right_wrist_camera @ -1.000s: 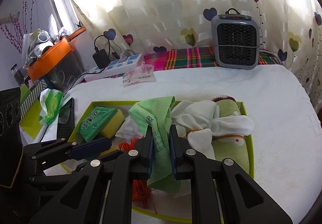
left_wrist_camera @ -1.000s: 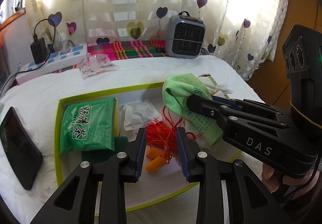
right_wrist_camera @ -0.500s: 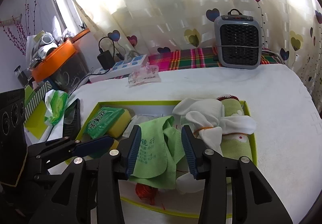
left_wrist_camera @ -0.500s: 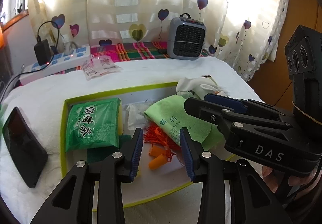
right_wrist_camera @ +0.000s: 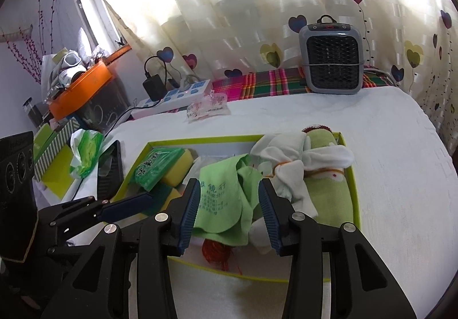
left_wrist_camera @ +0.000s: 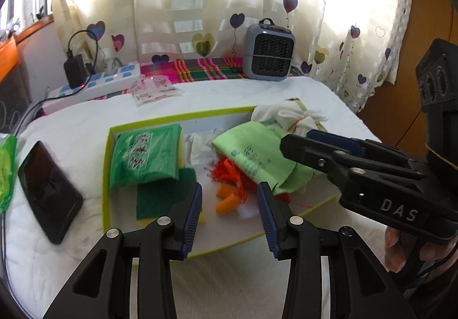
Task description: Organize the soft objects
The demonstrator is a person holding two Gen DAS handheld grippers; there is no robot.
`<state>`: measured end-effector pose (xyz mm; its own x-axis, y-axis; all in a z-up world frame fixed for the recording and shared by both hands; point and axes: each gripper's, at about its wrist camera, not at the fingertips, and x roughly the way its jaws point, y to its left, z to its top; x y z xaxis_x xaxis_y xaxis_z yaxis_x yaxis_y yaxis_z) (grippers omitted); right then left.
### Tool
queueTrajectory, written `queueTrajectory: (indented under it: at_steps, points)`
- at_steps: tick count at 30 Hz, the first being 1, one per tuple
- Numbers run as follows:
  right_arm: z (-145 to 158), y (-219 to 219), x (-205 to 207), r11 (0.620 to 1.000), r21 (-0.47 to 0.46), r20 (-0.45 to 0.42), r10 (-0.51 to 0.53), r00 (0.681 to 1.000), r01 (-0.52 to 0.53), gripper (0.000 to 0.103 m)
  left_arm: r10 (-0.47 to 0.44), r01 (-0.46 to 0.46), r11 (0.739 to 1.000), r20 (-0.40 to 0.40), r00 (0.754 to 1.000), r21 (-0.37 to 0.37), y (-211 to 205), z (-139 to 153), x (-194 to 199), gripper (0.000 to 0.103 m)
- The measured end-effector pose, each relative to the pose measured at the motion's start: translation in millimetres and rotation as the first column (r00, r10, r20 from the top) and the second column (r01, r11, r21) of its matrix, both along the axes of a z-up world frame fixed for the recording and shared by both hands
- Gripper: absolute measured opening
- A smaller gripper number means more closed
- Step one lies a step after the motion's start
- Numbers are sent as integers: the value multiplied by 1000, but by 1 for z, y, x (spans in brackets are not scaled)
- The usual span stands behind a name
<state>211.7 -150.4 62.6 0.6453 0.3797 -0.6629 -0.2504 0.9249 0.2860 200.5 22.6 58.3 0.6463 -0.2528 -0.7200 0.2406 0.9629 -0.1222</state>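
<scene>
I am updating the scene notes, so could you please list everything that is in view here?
tray: one, lime-green rim, on the white bedcover
tea packet: one, green, tray's left part, on a yellow sponge
scouring pad: one, dark green, below the packet
cleaning cloth: one, light green, printed, tray's middle
tassel cord: one bundle, red-orange, under the cloth
earplugs: two, orange, tray's front
white socks: a bundle, on a green roll, tray's right
phone: one, black, left of the tray
heater: one, grey, at the curtain
power strip: one, white-blue, back left
left gripper: black, jaws open
right gripper: black, jaws open over the cloth
</scene>
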Motion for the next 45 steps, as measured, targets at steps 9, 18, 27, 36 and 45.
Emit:
queueTrajectory:
  at_steps: [9, 18, 27, 36, 45]
  points:
    - [1, 4, -26, 998, -63, 39, 14, 999, -11, 44, 31, -31, 999, -4, 1000, 15, 0, -1, -22, 40]
    - [-3, 3, -47, 998, -70, 46, 6, 999, -3, 49, 64, -64, 997, -17, 998, 37, 1, -6, -42, 40]
    - [-16, 1, -63, 994, -105, 16, -17, 1000, 19, 54, 110, -106, 990, -36, 993, 92, -1, -20, -59, 40]
    - [-35, 2, -74, 987, -159, -48, -27, 998, 20, 57, 147, -136, 985, -99, 984, 110, 3, -42, -70, 40]
    - [-44, -1, -85, 970, -240, -67, -67, 996, 49, 58, 180, -167, 976, -82, 980, 142, -1, -47, -81, 44]
